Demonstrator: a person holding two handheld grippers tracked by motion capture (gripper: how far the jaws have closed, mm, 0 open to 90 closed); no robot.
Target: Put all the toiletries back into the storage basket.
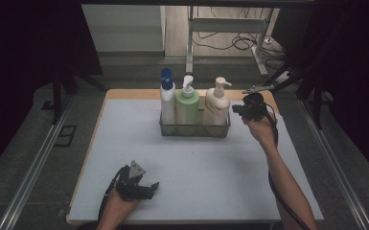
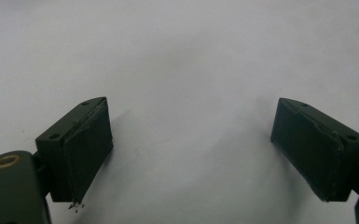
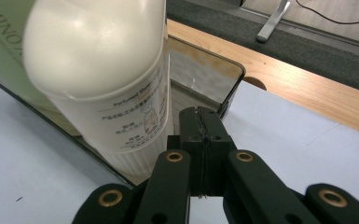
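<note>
A wire basket (image 1: 194, 130) stands at the back middle of the white mat (image 1: 196, 167). It holds a white bottle with a blue cap (image 1: 167, 100), a green pump bottle (image 1: 187, 108) and a cream pump bottle (image 1: 217, 106), all upright. My right gripper (image 1: 236, 109) hovers at the basket's right end, beside the cream bottle. In the right gripper view its jaws (image 3: 200, 114) are pressed together with nothing between them, just right of the cream bottle (image 3: 107, 79) and the basket wall (image 3: 200, 74). My left gripper (image 1: 152, 190) rests on the mat at the near left, open (image 2: 191, 112) and empty.
The mat covers a wooden table whose bare edge (image 1: 129, 94) runs behind the basket, as the right gripper view also shows (image 3: 298, 88). Metal rails (image 1: 33, 167) flank the table. A desk frame and cables (image 1: 242, 43) lie on the floor beyond.
</note>
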